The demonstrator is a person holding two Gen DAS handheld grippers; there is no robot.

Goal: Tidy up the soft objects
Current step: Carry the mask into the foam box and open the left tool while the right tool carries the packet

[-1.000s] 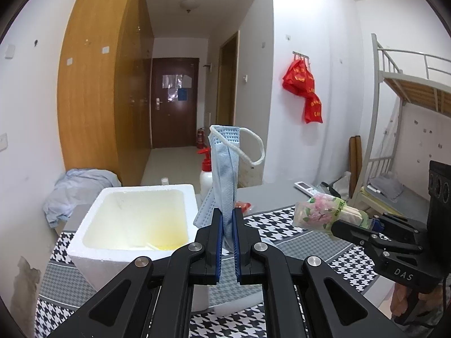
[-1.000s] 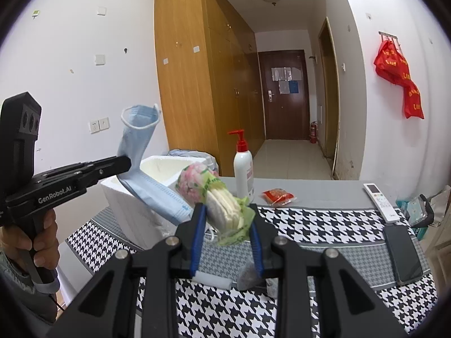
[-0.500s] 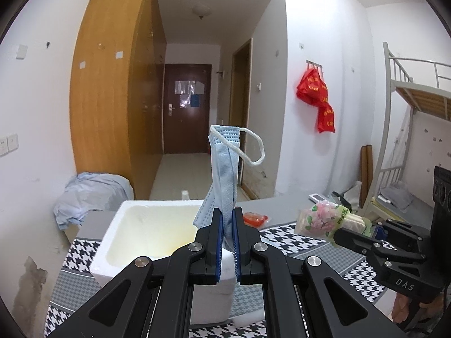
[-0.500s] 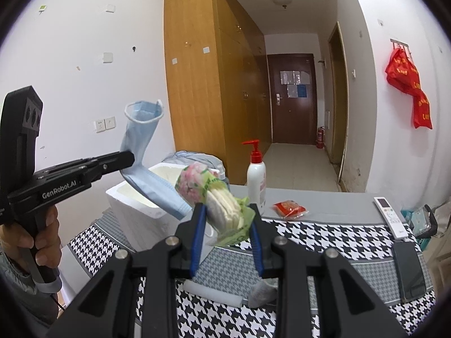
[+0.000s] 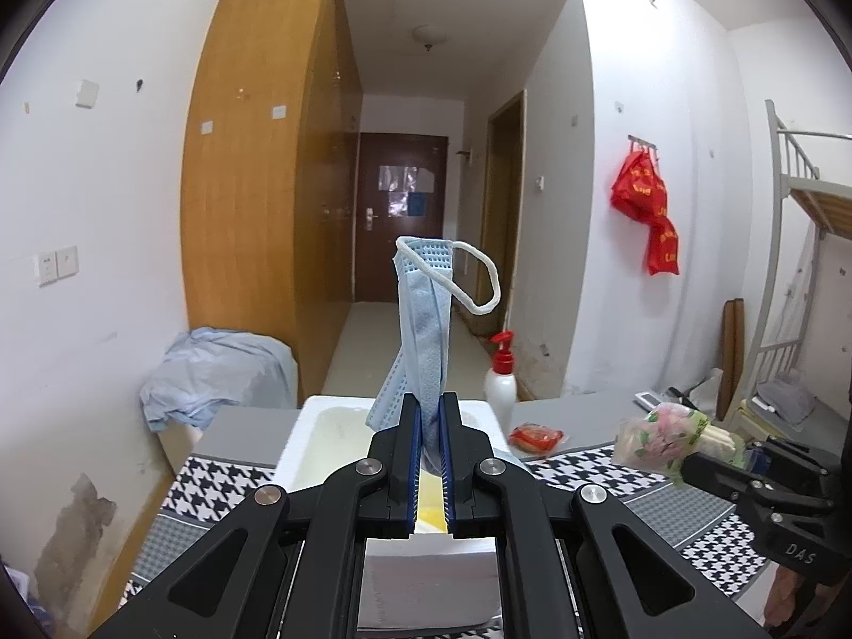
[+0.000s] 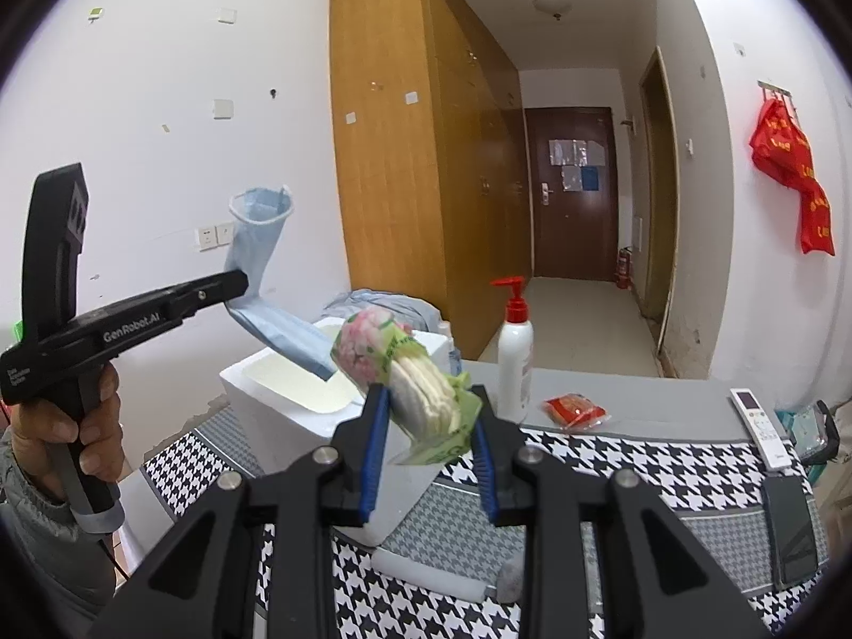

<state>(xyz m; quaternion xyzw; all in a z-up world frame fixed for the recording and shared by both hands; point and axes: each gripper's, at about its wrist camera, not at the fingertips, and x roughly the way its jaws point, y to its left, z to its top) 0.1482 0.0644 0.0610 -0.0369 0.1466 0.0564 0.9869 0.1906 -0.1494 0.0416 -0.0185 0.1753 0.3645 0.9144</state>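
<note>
both grippers have risen higher above the white foam box (image 5: 341, 426), the left gripper (image 5: 428, 426) still squeezing the blue face mask (image 5: 423, 330) and the right gripper (image 6: 426, 426) the flowery pack of cotton pads (image 6: 404, 373), so nothing is put away yet.

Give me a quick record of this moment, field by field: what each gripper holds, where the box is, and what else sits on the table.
left gripper: shut on a blue face mask, held above the box
right gripper: shut on a floral pack of cotton pads
foam box: white, open top, on the houndstooth tablecloth; nothing visible inside
pump bottle: upright, beside the box
red packet: lying on the table
remote control: near the table's right edge
phone: dark, flat, nearer than the remote
</note>
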